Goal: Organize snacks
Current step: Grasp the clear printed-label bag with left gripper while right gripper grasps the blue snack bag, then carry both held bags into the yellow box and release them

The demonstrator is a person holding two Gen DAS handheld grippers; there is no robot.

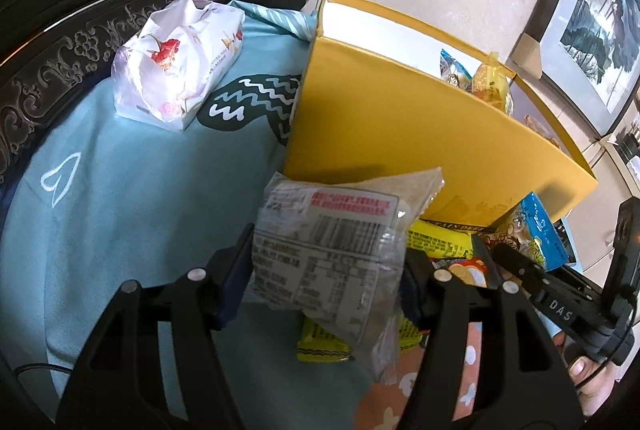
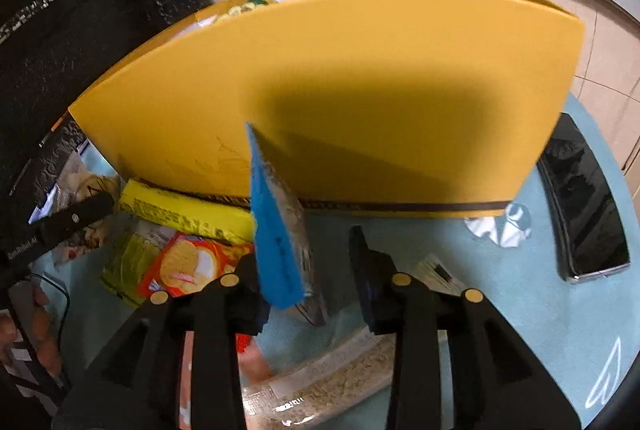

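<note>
1. A tall yellow box [image 1: 400,118] stands on the blue-clothed desk [image 1: 120,190], snacks already poking from its open top.
2. Loose snack packets [image 2: 180,258] lie along its near wall, waiting.
3. Left tool [image 1: 326,270] clamps a clear labelled packet [image 1: 328,250] before the box, likely to lift it in.
4. Right tool [image 2: 308,270]: blue packet [image 2: 276,238] between jaws, which look parted; grip uncertain.

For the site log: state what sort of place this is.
Probably a home living room: carved dark wood furniture, framed paintings leaning on a tiled wall, a cloth-covered table with a tissue pack.
</note>
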